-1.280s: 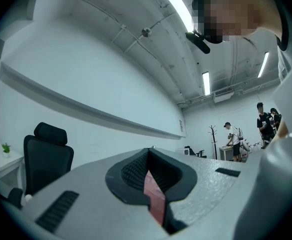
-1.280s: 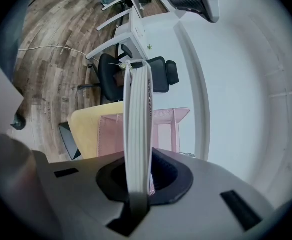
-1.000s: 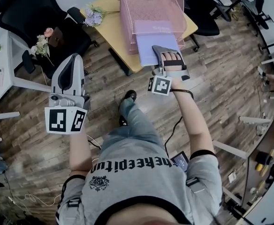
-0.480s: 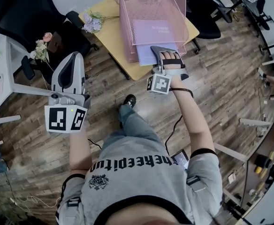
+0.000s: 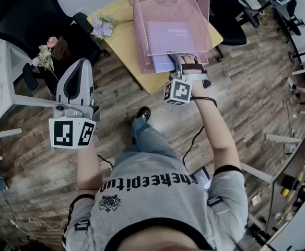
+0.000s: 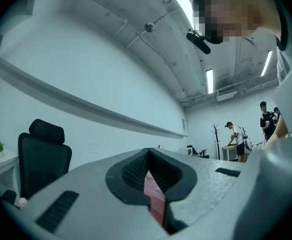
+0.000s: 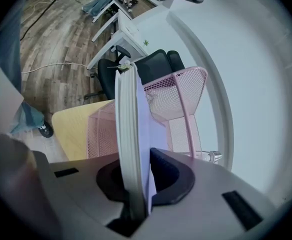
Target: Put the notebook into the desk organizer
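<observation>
Bare floor near and right, blocked far left by a black chair and far off by the pink desk organizer.

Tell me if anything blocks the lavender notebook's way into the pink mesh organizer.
Nothing visible does. The right gripper grips the lavender notebook, its far end inside the pink wire-mesh desk organizer; a second purple notebook lies on the tray above, off the path.

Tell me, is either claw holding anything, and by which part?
The right gripper clamps the purple notebook by its near edge; the left gripper is shut and empty.
</observation>
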Demonstrator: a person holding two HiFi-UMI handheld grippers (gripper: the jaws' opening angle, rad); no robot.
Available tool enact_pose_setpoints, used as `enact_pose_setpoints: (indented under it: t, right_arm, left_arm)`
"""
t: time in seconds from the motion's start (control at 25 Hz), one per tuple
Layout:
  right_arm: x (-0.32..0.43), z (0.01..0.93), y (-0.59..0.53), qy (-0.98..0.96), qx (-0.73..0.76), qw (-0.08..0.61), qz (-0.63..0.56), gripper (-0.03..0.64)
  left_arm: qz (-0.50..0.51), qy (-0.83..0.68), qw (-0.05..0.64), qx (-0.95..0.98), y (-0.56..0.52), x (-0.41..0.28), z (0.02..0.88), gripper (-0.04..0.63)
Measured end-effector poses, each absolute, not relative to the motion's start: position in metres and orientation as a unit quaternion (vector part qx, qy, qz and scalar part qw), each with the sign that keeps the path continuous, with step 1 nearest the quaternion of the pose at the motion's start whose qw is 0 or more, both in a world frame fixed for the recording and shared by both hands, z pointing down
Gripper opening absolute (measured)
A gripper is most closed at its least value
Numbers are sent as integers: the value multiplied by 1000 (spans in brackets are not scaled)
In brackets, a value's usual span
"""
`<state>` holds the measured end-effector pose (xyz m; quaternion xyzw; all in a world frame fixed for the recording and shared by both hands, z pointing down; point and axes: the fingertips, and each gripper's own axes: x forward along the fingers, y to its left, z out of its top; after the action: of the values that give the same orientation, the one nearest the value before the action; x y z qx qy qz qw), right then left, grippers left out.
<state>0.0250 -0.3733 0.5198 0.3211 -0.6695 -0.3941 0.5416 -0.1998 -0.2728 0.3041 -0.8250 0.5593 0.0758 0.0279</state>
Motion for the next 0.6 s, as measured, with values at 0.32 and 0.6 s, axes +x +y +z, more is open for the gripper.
enact_pose_setpoints:
  t: [0.32,0.6]
  right_arm:
    - [27,520,-357,-716,291,534,-342,82]
    - [32,524,-347,-725,262,551,-320,165]
  left_arm:
    - [79,560,25,-824,-271,-193,309,3]
    - [75,561,29,-824,-266,-189,305,3]
